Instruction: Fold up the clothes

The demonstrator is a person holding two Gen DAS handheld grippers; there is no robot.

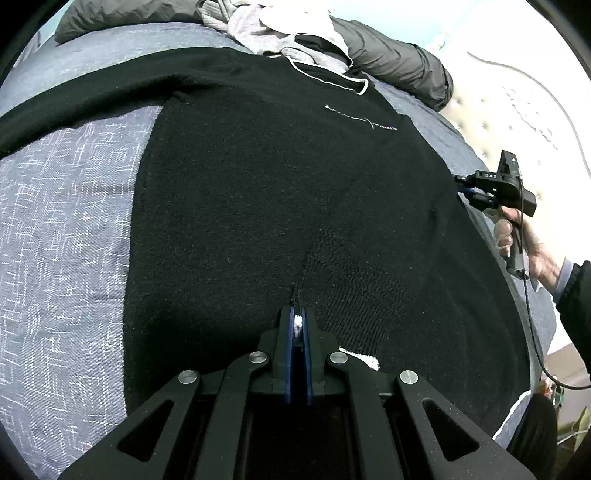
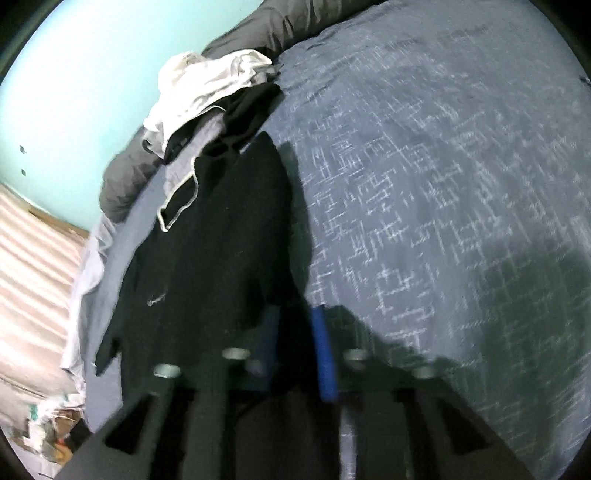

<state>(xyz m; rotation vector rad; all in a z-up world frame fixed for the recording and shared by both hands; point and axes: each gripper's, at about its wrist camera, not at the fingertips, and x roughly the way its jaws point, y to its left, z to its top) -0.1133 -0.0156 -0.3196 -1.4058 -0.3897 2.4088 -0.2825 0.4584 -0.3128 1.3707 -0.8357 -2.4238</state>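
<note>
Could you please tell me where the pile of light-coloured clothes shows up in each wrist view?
Left wrist view: the pile of light clothes lies at the top centre, beyond the black sweater.
Right wrist view: the pile sits upper left, above the sweater.
Shared landmark: the sweater's white-trimmed collar.

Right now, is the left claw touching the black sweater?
Touching. The left wrist view shows the left claw shut on a pinched fold of the black sweater, with fabric and a white tag caught between its blue pads.
</note>
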